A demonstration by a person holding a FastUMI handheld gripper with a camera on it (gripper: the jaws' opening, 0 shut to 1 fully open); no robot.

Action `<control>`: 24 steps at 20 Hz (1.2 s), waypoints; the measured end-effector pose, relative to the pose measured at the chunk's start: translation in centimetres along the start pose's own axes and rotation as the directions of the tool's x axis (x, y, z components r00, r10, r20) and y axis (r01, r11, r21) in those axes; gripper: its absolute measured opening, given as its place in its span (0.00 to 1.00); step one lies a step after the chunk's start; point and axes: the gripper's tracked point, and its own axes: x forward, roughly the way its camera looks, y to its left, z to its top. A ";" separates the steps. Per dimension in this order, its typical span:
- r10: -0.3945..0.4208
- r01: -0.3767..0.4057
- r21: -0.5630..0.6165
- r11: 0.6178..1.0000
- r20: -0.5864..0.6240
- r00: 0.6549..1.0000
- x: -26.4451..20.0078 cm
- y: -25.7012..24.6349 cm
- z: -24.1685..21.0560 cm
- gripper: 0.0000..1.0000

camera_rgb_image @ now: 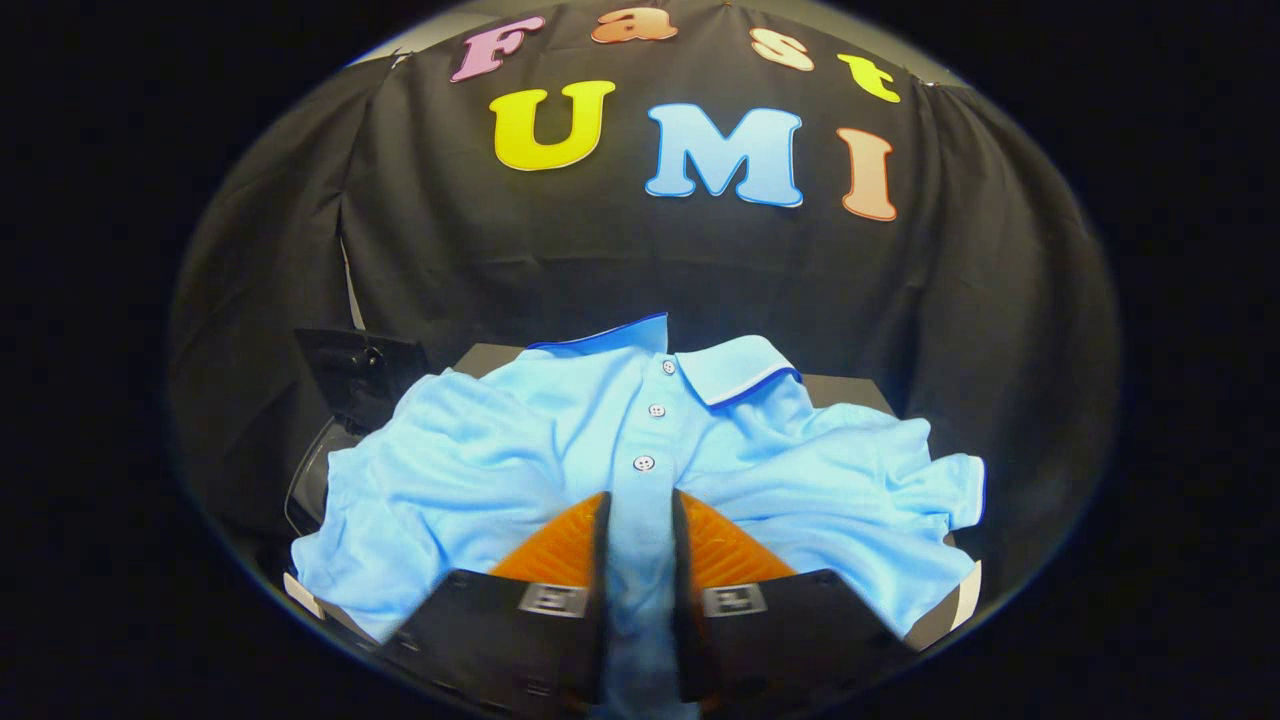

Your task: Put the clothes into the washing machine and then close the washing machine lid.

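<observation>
The gripper (640,500) is low over a light blue polo shirt (480,470), and its two fingers stand close together, with only a narrow gap between them. A strip of the shirt's front — the placket below the lowest button (644,463) — runs through this gap. I judge that the fingers are closed on this fold of cloth, or very near to it; the fabric fills the gap from side to side.

The shirt lies spread out and a little wrinkled. From the fingertips, the collar (735,368) is at 12 o'clock, one sleeve (950,490) reaches toward 3 o'clock, and the body of the shirt spreads toward 9 o'clock. It rests on a dark surface (850,392) whose edge shows beyond the collar. At about 10 o'clock from the fingers there is a dark raised panel (355,370), and under it a curved rim (305,470) partly covered by the shirt. This may be the washing machine with its lid up, but I cannot tell for sure.

As for progress, the task seems to be at its beginning: the shirt is being grasped but is not yet lifted. What is left is nearly everything — lifting the shirt, putting it inside the drum, and closing the lid.
</observation>
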 end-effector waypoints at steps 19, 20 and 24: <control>-0.007 -0.012 0.167 0.986 0.115 0.993 -2.3 0.1 2.7 0.02; -0.009 -0.014 0.166 0.986 0.142 0.990 -2.9 0.2 3.5 0.02; -0.004 -0.034 0.156 0.987 0.235 0.972 -5.6 1.1 6.9 0.01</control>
